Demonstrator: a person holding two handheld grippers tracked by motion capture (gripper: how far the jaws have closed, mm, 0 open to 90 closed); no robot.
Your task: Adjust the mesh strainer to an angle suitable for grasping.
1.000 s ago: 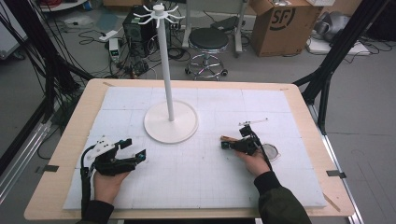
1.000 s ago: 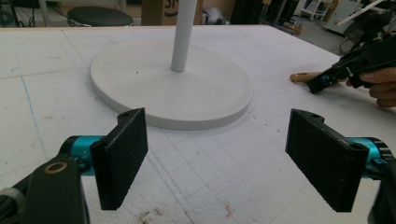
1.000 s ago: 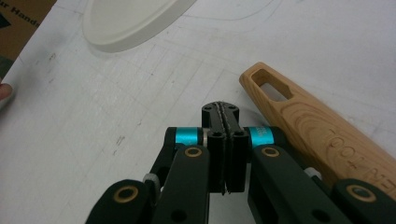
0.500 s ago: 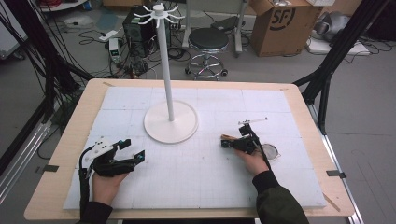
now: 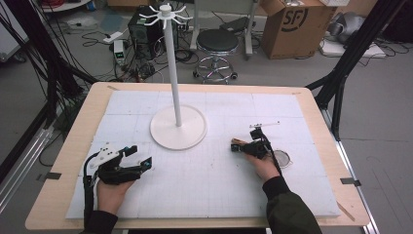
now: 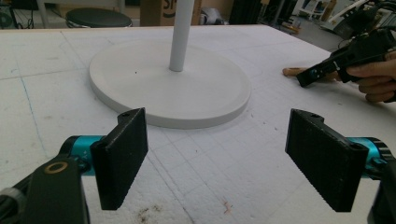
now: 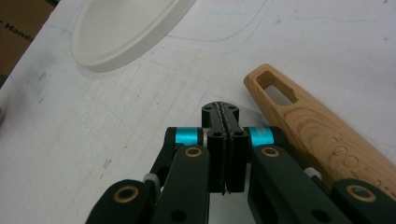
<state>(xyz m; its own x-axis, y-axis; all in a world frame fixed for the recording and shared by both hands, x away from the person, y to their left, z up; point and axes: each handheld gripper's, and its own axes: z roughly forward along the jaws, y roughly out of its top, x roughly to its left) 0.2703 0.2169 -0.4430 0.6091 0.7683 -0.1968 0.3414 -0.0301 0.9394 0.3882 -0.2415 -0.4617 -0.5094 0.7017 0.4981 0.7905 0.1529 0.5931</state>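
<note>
Right gripper view looks down the right tool (image 7: 226,122), whose two black jaws are pressed flat together with nothing between them. Just beside it, touching or almost touching its outer link, lies a wooden handle (image 7: 308,130) with a slotted hole near its rounded tip; the handle rests flat on the white foam mat (image 7: 93,140) and is not gripped. Farther off in that view is the edge of the white round base (image 7: 126,28). From the high view, the right tool (image 5: 235,147) lies low on the mat in the person's right hand (image 5: 263,163), pointing toward the middle of the table (image 5: 58,185), with the handle's pale tip at the jaws. A small round metal strainer head (image 5: 281,158) lies on the mat just beside the hand, on its outer side. The left tool (image 5: 141,158) sits near the table's left front, held in the left hand (image 5: 113,187), well apart from the right one. In the left gripper view its jaws stand wide and empty, framing bare mat, with the base and its upright white pole (image 6: 183,32) ahead. The pole ends in a ring of hooks (image 5: 165,10) at its top.
</note>
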